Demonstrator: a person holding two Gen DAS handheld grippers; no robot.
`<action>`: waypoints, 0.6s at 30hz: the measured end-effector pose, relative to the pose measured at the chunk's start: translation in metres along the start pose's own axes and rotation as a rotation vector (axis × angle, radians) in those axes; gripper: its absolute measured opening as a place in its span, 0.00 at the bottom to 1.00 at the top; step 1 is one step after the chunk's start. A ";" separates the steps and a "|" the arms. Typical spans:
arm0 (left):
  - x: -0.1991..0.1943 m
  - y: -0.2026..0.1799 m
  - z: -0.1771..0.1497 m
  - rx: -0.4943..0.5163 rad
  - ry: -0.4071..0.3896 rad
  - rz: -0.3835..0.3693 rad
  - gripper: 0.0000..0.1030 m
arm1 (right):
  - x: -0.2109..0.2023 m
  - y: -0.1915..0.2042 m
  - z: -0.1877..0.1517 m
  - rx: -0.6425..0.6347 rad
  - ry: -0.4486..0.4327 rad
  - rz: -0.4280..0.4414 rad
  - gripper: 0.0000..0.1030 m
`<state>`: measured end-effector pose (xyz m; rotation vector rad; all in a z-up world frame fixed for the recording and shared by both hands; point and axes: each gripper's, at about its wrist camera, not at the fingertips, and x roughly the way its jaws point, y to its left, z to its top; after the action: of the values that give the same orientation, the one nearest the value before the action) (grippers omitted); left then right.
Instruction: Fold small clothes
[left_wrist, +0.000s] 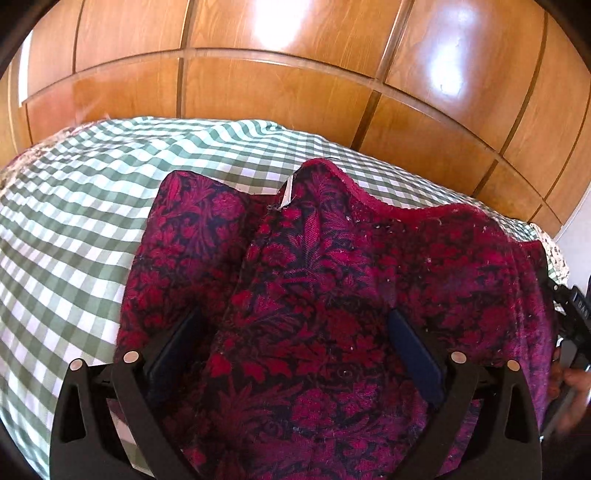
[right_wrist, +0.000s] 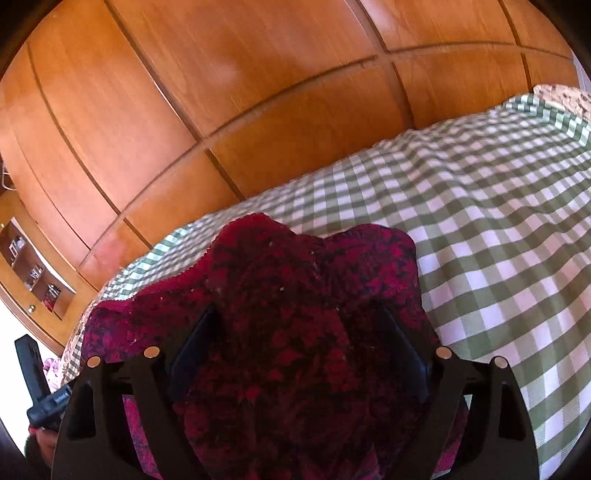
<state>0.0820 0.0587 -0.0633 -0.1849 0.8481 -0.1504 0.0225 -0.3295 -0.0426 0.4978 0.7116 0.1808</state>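
A small red and black floral garment (left_wrist: 332, 295) lies on a bed with a green and white checked cover (left_wrist: 74, 221). A white label (left_wrist: 287, 192) shows near its far edge. My left gripper (left_wrist: 295, 325) has its jaws wide apart, with the cloth bunched between the fingers (left_wrist: 417, 350). In the right wrist view the same garment (right_wrist: 295, 314) bulges up between the wide-apart fingers (right_wrist: 192, 350) of my right gripper (right_wrist: 299, 328). Whether either gripper pinches the cloth is hidden.
A wall of glossy wooden wardrobe panels (left_wrist: 295, 92) stands behind the bed. The checked cover (right_wrist: 498, 240) spreads to the right in the right wrist view. A small shelf niche (right_wrist: 33, 266) sits at the left. The other gripper (left_wrist: 572, 332) shows at the right edge.
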 end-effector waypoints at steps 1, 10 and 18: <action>-0.002 0.001 0.005 -0.018 0.008 0.004 0.96 | -0.002 -0.001 -0.001 0.003 -0.003 0.001 0.71; -0.002 0.006 0.044 -0.064 -0.033 0.085 0.96 | -0.013 -0.007 -0.003 0.045 -0.050 0.052 0.58; 0.023 -0.009 0.037 0.029 -0.034 0.092 0.96 | -0.012 -0.009 -0.002 0.054 -0.044 0.082 0.59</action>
<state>0.1243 0.0493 -0.0540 -0.1205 0.8187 -0.0728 0.0119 -0.3402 -0.0409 0.5813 0.6552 0.2278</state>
